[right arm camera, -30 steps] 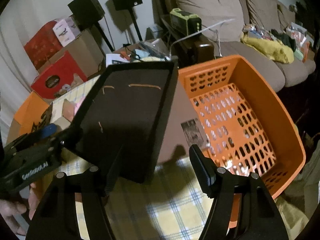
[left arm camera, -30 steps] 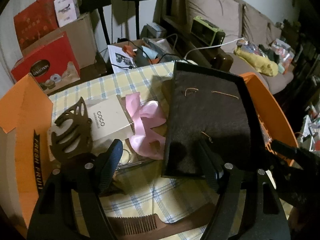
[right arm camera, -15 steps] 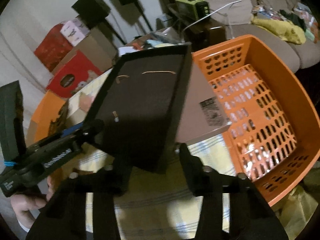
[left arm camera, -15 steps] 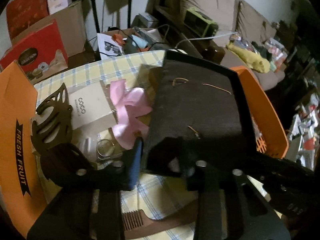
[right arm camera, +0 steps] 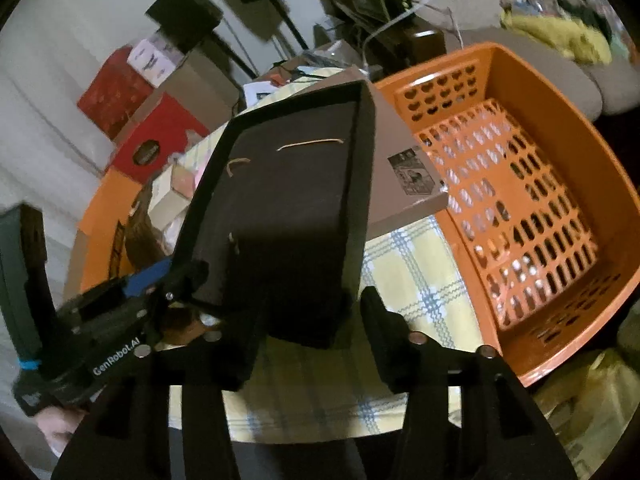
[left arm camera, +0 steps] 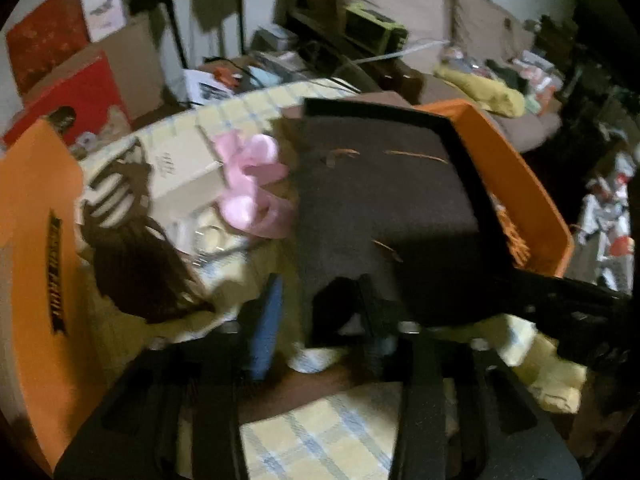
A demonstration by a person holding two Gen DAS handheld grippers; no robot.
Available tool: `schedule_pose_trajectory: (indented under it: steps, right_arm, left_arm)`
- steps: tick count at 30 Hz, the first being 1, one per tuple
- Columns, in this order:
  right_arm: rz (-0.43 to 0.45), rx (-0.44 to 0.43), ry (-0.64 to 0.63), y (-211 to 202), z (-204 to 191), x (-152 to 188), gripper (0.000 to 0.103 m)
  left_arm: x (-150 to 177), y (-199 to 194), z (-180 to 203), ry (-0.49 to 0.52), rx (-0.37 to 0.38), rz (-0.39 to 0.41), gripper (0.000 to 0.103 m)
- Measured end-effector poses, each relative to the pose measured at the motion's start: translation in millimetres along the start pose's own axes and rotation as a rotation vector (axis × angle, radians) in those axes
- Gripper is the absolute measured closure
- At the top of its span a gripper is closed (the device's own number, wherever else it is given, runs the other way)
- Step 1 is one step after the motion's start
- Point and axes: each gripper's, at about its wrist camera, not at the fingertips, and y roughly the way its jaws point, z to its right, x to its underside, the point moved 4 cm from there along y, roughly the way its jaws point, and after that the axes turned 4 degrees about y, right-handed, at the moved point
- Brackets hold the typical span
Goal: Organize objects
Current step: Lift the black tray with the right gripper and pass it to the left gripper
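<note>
The left wrist view is motion-blurred: the print on the white box [left arm camera: 182, 168] and the lettering on the orange carton [left arm camera: 40, 248] at the left cannot be read. The black tray [left arm camera: 384, 208] hides the table behind it and the near wall of the orange basket [left arm camera: 532, 200]. The brown comb [left arm camera: 320, 384] shows only as a strip between the gripper frames.

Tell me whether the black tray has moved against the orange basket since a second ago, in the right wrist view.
Yes. The black tray has tipped up steeper, its far corner now overlapping the orange basket rim's near corner.
</note>
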Motion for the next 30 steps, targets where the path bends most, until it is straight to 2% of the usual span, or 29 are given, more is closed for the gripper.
schedule_pose_trajectory:
  steps: [2,6,10,13,18,24,30]
  right_arm:
    - [0.008,-0.005,0.008,2.2,2.0,-6.1,0.051]
    - [-0.017,-0.055,0.032,14.4,2.4,-14.6,0.051]
    - [-0.027,-0.047,0.022,24.1,-1.2,-15.7,0.051]
    - [-0.012,-0.032,-0.010,22.8,-7.4,-12.5,0.052]
    - [0.032,0.055,-0.112,12.4,-22.3,-3.1,0.052]
    - [0.086,0.052,-0.175,-14.1,-42.7,0.3,0.052]
    - [0.138,0.025,-0.232,-44.2,-71.4,1.3,0.052]
  left_arm:
    - [-6.0,2.1,-6.0,-0.029,0.004,0.017,0.044]
    - [-17.6,16.3,-9.0,-0.058,0.042,-0.005,0.044]
    - [-21.4,27.2,-10.1,-0.094,0.088,-0.022,0.044]
    - [-21.5,24.9,-6.0,-0.087,0.123,-0.018,0.063]
    - [-14.2,17.7,3.8,-0.040,0.069,-0.018,0.065]
    - [-6.1,-9.0,-3.0,-0.092,0.104,0.020,0.065]
    - [-7.1,-52.5,-15.2,-0.125,0.118,0.099,0.065]
